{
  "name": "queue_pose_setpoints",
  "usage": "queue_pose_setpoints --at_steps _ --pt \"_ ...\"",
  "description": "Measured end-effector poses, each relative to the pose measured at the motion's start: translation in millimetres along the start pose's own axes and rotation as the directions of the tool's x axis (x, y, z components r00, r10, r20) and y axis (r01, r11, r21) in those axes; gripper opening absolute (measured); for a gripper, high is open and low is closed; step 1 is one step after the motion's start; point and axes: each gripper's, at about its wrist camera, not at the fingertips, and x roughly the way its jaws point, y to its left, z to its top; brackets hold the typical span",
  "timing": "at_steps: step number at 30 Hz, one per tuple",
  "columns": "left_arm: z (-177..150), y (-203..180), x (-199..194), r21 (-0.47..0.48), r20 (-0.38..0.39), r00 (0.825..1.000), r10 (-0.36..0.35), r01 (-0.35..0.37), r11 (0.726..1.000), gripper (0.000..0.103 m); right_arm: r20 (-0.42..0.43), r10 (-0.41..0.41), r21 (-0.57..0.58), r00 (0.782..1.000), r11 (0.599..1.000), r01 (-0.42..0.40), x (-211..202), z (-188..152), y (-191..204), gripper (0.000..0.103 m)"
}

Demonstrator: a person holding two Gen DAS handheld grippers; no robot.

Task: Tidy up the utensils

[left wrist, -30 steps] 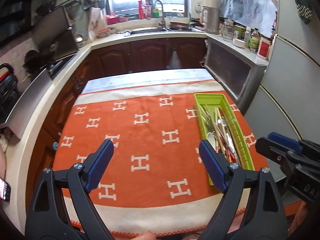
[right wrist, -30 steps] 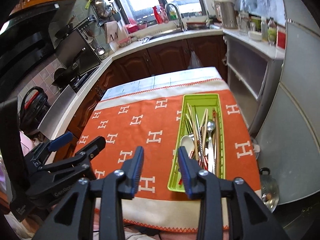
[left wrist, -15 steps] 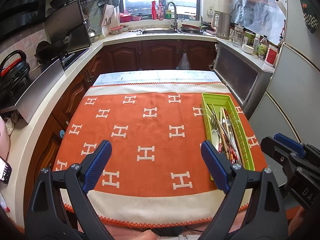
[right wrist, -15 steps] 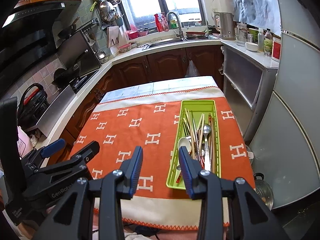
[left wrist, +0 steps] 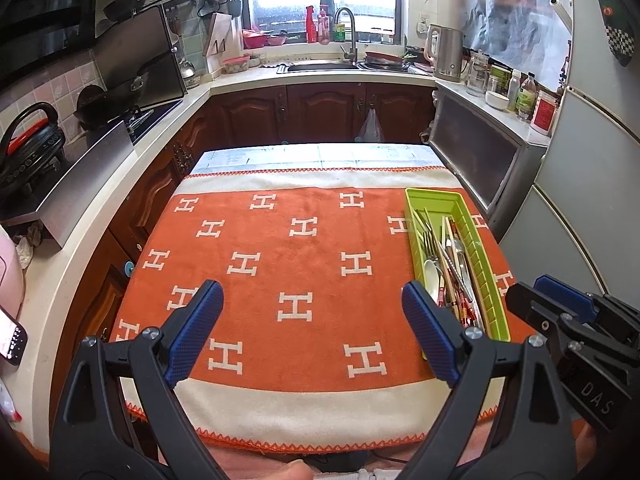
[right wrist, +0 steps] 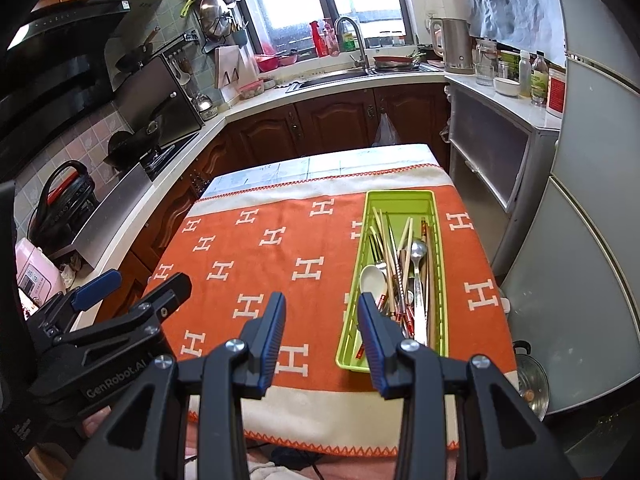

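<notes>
A long green utensil tray (left wrist: 487, 270) (right wrist: 436, 216) lies on the right side of an orange cloth with white H marks (left wrist: 304, 264) (right wrist: 256, 264). It holds a mixed pile of spoons, forks and chopsticks (right wrist: 400, 276) (left wrist: 444, 264). My left gripper (left wrist: 312, 320) is wide open and empty, held above the near middle of the cloth. My right gripper (right wrist: 322, 328) is open and empty, near the tray's front left corner. Each gripper shows at the side of the other's view.
The cloth covers a small table with a bare tiled strip (left wrist: 316, 156) at its far end. Kitchen counters with a stove (right wrist: 160, 152) on the left and a sink (left wrist: 324, 66) at the back surround it. A grey fridge (right wrist: 592, 220) stands right. A pot (right wrist: 528, 384) sits on the floor.
Both grippers have pulled back and risen, so more of the table and kitchen shows. Neither gripper's opening has changed. The tray and utensils have not moved.
</notes>
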Motion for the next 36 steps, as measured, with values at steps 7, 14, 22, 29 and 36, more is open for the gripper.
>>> queue_pose_setpoints --at_steps 7,14,22,29,36 --pt "-0.2 -0.3 0.0 -0.002 0.001 1.000 -0.002 0.002 1.000 0.090 -0.010 0.005 -0.008 1.000 1.000 -0.006 6.4 1.5 0.7 0.037" --pt "-0.3 0.1 0.3 0.000 -0.001 1.000 -0.002 0.002 1.000 0.090 -0.013 0.007 -0.012 1.000 1.000 -0.007 9.1 3.8 1.8 0.037" --pt "-0.3 2.2 -1.0 0.000 -0.002 1.000 -0.002 0.002 1.000 0.090 -0.012 0.007 -0.011 1.000 1.000 -0.007 9.5 3.9 2.0 0.037" --pt "0.4 1.6 -0.6 0.000 -0.001 1.000 -0.001 0.001 1.000 0.090 -0.015 0.008 -0.011 1.000 1.000 -0.008 10.2 4.2 1.7 0.037" --pt "0.4 1.6 -0.8 0.001 0.000 1.000 -0.001 0.001 1.000 0.090 -0.014 0.008 -0.012 1.000 1.000 -0.008 11.0 4.7 3.5 0.037"
